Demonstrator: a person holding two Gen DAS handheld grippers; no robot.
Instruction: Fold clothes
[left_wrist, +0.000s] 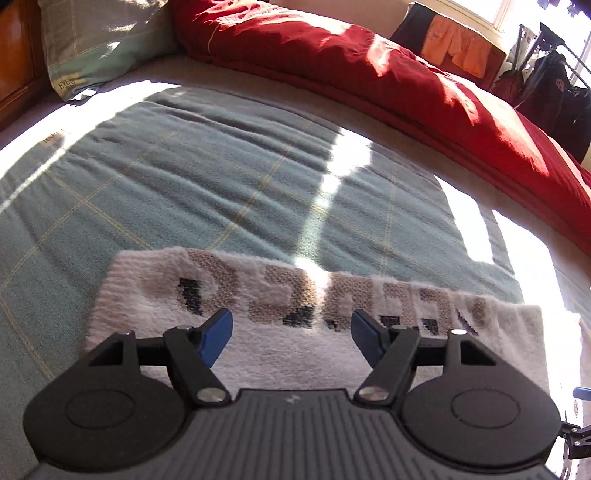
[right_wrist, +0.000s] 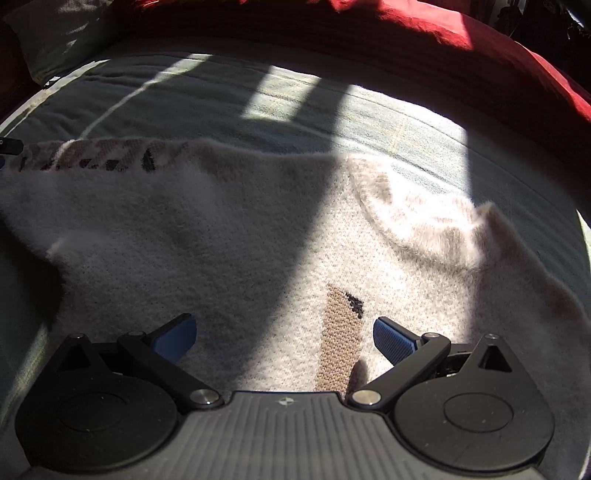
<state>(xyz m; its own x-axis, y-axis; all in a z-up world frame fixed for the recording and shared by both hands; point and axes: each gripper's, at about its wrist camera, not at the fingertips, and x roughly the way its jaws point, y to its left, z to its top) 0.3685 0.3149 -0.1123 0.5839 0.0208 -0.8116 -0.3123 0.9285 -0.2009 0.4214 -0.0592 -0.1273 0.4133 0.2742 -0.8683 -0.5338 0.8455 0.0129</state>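
Left gripper (left_wrist: 291, 338) and right gripper (right_wrist: 284, 336) both gape wide, empty, above the white sweater (right_wrist: 229, 240) lying crosswise on the green blanket (left_wrist: 184, 173), collar (right_wrist: 402, 225) toward the right; its near edge is hidden

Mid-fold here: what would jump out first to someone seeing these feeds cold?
The fluffy white sweater with tan and black knit lettering, spread on the green checked blanket right under both open grippers. Behind it, a bright red duvet runs along the far side of the bed. Hard bands of sunlight cut across everything.
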